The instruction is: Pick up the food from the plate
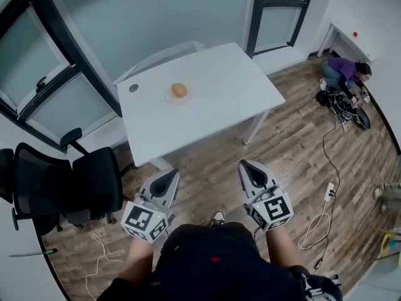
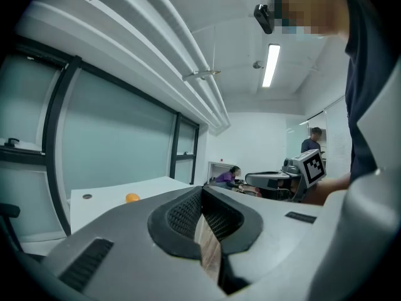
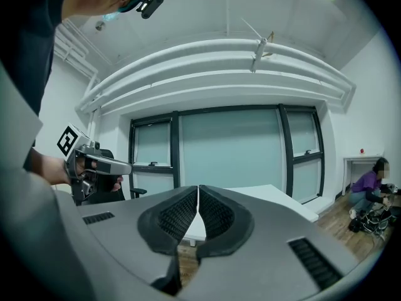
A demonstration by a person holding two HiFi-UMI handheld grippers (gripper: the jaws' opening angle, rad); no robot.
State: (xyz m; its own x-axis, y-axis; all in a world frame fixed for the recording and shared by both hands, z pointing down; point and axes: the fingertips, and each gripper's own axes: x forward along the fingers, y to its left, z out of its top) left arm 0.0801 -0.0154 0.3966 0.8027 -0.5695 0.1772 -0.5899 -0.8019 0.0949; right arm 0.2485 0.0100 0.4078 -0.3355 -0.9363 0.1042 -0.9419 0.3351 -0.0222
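Standing on the wood floor (image 1: 294, 149) at twelve o'clock, a white table (image 1: 213, 111) is facing glass walls, a black chair (image 1: 69, 187) at nine. The round orange-brown food (image 1: 179, 90) is resting on a plate (image 1: 171, 99); the left gripper (image 1: 169, 177) and right gripper (image 1: 246, 168) are hanging closed and empty, well apart from it.

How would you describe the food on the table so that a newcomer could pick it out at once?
Find the white table by the glass wall. Towards its left side lies a small pale plate, and the food sits on it. It is a round orange-brown lump, the only coloured thing there; its one neighbour is a flat grey disc.
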